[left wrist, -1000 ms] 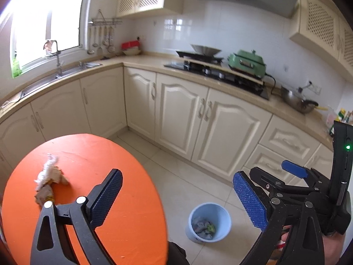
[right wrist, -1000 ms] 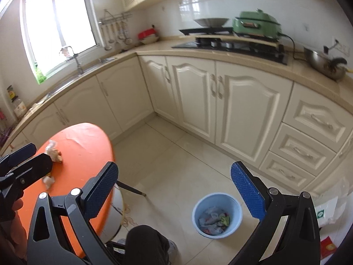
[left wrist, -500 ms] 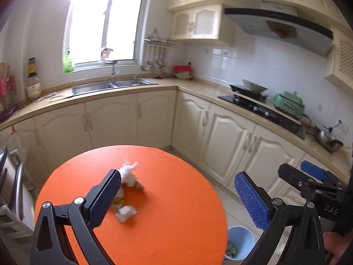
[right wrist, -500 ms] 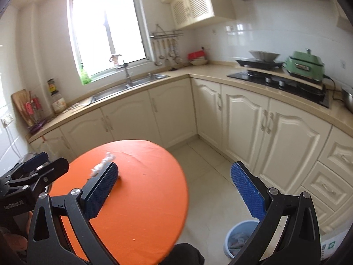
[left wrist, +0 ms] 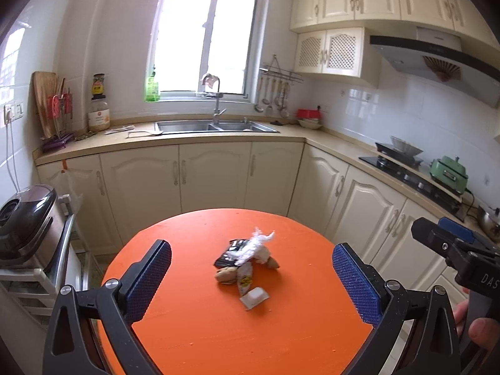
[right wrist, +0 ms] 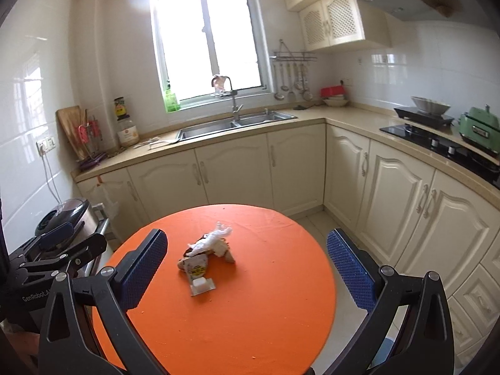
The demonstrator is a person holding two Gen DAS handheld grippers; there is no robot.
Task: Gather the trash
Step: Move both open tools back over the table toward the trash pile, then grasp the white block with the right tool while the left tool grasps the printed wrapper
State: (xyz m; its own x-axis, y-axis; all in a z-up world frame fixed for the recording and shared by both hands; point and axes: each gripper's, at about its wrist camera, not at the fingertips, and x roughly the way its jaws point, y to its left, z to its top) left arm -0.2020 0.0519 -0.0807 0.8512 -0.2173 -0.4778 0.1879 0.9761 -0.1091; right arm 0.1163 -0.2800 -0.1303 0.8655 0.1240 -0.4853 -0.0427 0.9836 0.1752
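While both jaws stand wide apart, the left gripper (left wrist: 251, 276) and right gripper (right wrist: 247, 262) hover over the orange table (left wrist: 193, 322); the trash (left wrist: 247, 262) lies mid-table, untouched.

The near side of the orange table (left wrist: 193, 328) is cut off by the bottom edge. A blue bin (right wrist: 382, 353) peeks out under it, mostly hidden behind the gripper's arm. In the trash pile (left wrist: 245, 264), the dark wrapper (left wrist: 229, 251) sits partly under white tissue (left wrist: 254, 243), and its writing is probably too small to read.
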